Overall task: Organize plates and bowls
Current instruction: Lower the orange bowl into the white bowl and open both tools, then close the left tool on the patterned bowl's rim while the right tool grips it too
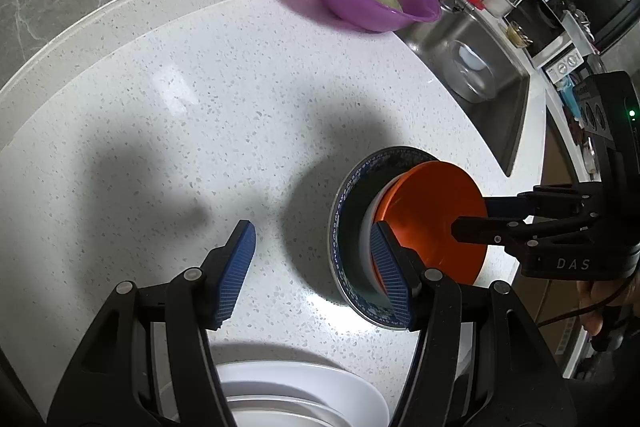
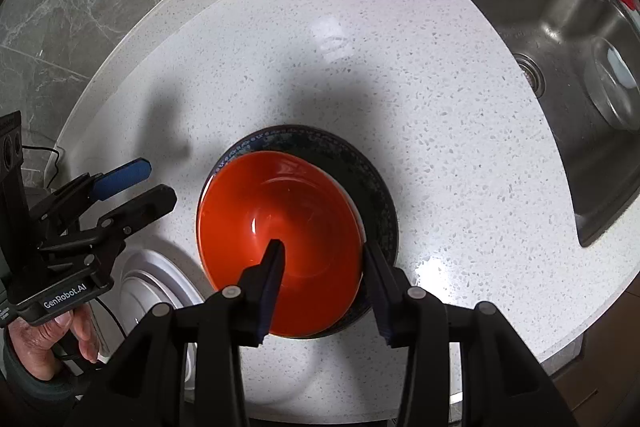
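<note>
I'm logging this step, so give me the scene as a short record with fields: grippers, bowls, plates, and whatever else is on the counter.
left gripper: open, empty
right gripper: open, straddling the orange bowl's near wall
orange bowl: nested in blue bowl
white plates: stacked at counter's near edge
purple bowl: holds green vegetables, beside sink

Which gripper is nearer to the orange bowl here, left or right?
Right. The right gripper straddles the orange bowl rim, one finger inside and one outside, not visibly clamped. The left gripper is open and off to the bowl's left, over bare countertop and near the white plates.
</note>
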{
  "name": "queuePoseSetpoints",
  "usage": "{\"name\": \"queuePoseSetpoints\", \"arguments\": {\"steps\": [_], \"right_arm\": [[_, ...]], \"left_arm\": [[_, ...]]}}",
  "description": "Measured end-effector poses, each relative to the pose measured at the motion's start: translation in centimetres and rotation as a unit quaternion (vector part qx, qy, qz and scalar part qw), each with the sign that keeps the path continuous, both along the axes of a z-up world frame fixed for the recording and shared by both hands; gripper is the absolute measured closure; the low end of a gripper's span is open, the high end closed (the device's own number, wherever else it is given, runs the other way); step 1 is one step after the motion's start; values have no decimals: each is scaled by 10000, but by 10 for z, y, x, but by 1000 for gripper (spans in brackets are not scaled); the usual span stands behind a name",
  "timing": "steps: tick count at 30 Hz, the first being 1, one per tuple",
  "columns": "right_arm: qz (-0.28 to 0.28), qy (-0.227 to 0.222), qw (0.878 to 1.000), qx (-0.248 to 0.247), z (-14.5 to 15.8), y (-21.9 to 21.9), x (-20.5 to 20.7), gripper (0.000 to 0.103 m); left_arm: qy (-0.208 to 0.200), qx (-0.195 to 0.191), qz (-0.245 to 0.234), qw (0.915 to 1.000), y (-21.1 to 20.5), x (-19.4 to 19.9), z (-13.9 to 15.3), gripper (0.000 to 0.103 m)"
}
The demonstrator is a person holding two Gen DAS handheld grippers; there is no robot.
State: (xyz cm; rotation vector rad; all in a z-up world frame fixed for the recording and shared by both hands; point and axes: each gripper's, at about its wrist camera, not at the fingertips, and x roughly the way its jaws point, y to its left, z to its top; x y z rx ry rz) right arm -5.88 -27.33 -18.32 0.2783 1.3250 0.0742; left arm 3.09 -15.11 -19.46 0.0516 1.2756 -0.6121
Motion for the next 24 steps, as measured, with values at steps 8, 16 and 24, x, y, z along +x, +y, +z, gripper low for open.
{"name": "queuePoseSetpoints", "arguments": {"steps": [8,16,24], "right_arm": [[85,-639,9977,-227,25,-10,-15,59],[-336,-1007,9942,-198,24,-60,-39,69],[-289,-838,9954,366,-11,-66,-38,69]], "left_arm": [[3,35,29,10000,12,0,-3,45],[212,-68,-373,9991,22,-10,-24,45],[316,-23,-605,9977,3,-12,-41,45]]}}
